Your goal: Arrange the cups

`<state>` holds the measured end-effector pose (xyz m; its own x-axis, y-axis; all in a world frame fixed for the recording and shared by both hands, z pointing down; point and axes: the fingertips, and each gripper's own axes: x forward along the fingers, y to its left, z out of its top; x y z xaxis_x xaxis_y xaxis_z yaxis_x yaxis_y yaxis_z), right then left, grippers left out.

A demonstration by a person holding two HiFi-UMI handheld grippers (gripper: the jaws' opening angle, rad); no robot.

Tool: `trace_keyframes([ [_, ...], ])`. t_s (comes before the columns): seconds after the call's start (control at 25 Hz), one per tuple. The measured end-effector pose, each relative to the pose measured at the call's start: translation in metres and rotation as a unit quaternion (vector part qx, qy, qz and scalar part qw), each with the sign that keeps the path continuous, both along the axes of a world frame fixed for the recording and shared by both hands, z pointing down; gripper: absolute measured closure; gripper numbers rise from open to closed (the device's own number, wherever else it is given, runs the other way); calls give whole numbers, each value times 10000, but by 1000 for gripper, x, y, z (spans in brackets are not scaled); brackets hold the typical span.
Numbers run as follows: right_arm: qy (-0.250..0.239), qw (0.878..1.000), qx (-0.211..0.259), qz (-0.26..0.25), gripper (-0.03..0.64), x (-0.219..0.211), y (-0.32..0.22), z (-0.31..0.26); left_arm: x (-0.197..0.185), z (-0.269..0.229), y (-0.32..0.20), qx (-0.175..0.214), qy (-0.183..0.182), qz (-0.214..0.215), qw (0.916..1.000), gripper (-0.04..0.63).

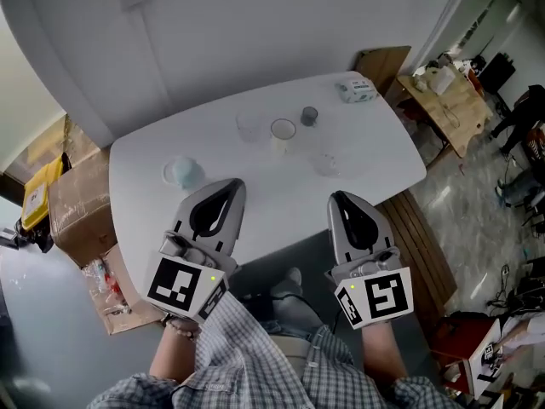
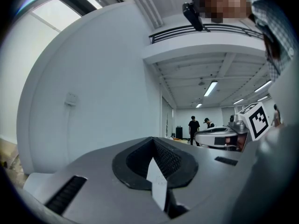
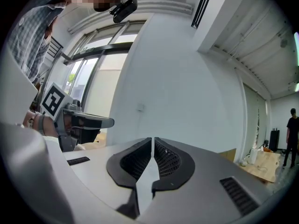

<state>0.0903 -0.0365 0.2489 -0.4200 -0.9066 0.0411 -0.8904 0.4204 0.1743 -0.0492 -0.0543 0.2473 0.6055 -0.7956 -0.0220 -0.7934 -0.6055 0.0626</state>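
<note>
Several cups stand on the far half of the white table (image 1: 145, 156): a pale blue one (image 1: 183, 173) at the left, a clear one (image 1: 248, 126), a cream one (image 1: 283, 131), a small grey one (image 1: 309, 115) and another clear one (image 1: 326, 162). My left gripper (image 1: 225, 187) (image 2: 153, 141) is held over the table's near edge, shut and holding nothing. My right gripper (image 1: 341, 199) (image 3: 153, 140) hangs beside it, also shut and holding nothing. Both gripper views tilt up at walls and ceiling and show no cups.
A small white-and-green packet (image 1: 356, 89) lies at the table's far right corner. Cardboard boxes (image 1: 81, 203) stand left of the table. A wooden table (image 1: 447, 96) and slatted boards (image 1: 421, 245) are to the right. Two people (image 2: 194, 127) stand far off.
</note>
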Motion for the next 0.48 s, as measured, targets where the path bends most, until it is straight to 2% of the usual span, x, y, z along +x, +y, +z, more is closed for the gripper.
trace_keyframes([
  [0.48,105,9933,-361,-1092,584,43,-93,19,45,17,-60,-309,-32,-1084,9936,588],
])
